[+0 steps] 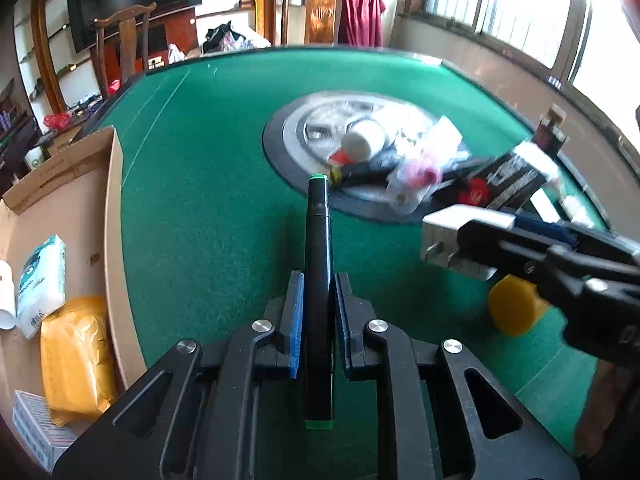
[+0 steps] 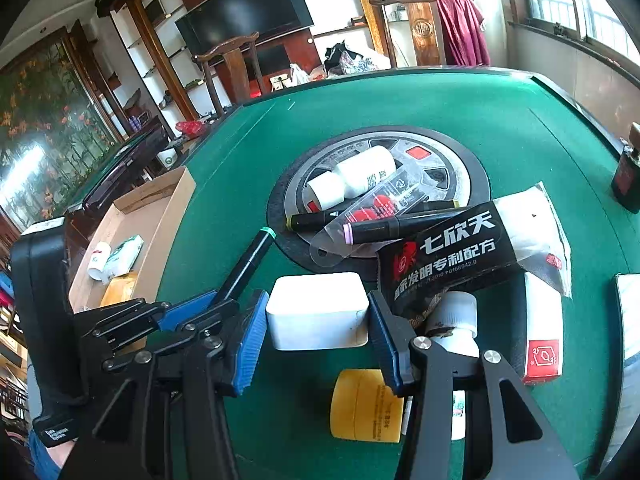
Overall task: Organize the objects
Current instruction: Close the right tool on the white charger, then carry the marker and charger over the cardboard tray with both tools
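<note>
Left tongs (image 1: 316,312) are being clamped on a marker (image 1: 317,240); right tongs (image 2: 316,320) on a white box (image 2: 318,310), for sorting.

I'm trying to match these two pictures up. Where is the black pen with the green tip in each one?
Left wrist view: the marker runs up the middle, clamped between the left gripper pads, green tip towards the table centre.
Right wrist view: the marker slants at left-centre, sticking out of the left gripper.
Shared landmark: the round silver hub in the green table.
</note>
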Tool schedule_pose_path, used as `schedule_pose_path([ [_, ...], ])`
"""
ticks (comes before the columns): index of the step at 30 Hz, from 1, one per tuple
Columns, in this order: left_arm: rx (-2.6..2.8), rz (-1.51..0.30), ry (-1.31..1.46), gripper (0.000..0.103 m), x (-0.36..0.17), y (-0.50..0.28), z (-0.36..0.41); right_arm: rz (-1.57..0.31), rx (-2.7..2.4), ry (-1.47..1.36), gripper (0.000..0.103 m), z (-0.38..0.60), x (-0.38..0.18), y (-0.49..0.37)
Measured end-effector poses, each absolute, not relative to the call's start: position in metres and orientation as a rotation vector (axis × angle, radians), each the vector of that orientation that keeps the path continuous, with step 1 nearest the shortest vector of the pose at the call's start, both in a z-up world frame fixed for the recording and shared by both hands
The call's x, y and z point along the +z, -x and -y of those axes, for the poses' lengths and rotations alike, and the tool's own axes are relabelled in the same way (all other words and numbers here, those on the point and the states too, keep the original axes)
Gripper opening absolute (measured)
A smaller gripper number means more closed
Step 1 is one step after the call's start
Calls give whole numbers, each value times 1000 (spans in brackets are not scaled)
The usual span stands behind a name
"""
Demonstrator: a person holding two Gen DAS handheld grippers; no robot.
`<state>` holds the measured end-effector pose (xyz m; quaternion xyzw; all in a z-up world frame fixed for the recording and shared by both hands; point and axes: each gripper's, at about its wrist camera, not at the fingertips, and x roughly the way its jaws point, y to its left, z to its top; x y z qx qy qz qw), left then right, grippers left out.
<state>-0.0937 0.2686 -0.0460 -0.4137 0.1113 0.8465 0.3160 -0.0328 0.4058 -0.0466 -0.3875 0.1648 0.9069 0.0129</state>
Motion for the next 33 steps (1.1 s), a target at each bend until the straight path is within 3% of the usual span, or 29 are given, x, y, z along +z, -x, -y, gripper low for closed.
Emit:
schedule_pose_path([
  [20,2322,58,960,14,19,126,-180,-550,2941,1147,50,-360,-27,46],
  [33,2465,356,1103,14,2,186,-65,-519,3025,1293,50,-263,-1,133],
])
